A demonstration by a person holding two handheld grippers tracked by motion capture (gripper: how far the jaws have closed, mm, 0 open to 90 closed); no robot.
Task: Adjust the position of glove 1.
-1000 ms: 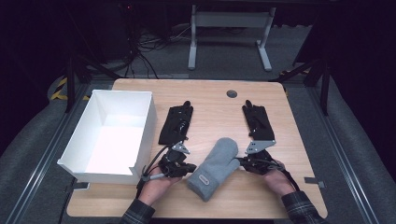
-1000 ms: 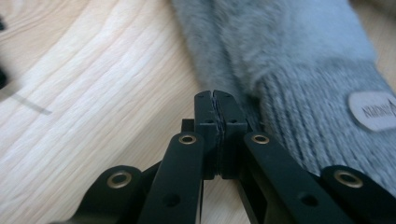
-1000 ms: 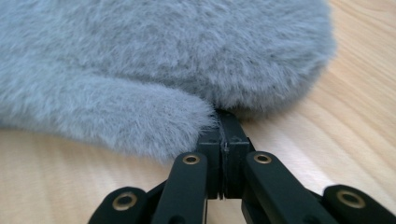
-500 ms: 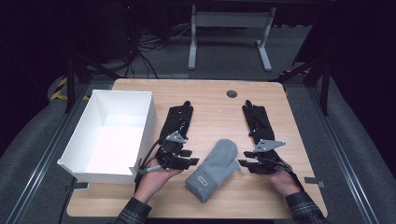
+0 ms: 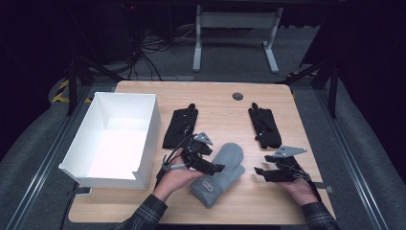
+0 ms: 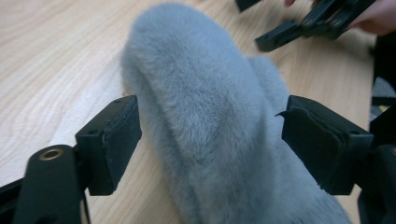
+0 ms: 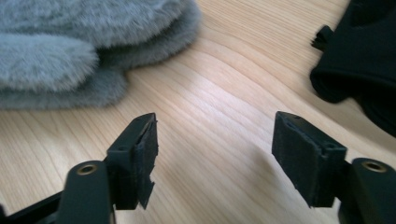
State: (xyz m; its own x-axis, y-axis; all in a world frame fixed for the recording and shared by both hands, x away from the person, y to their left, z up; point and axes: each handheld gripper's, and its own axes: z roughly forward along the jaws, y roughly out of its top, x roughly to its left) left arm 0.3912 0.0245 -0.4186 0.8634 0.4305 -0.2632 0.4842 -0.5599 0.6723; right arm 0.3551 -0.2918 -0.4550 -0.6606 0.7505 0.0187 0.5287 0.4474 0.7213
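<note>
Grey and fluffy, the mitten (image 5: 219,172) is laid on the wooden tabletop (image 5: 225,103), near its front edge, between the two hands. The left tool (image 5: 216,167) is held over the mitten; its jaws have just been opening, and the mitten is seen between them in the left gripper view (image 6: 210,116) without being pressed. The right tool (image 5: 258,171) is kept just beside the mitten, its jaws also just opened, with only bare wood between them. Two black gloves (image 5: 181,127) (image 5: 265,125) are placed farther back, and a white box (image 5: 146,139) is standing at the left.
</note>
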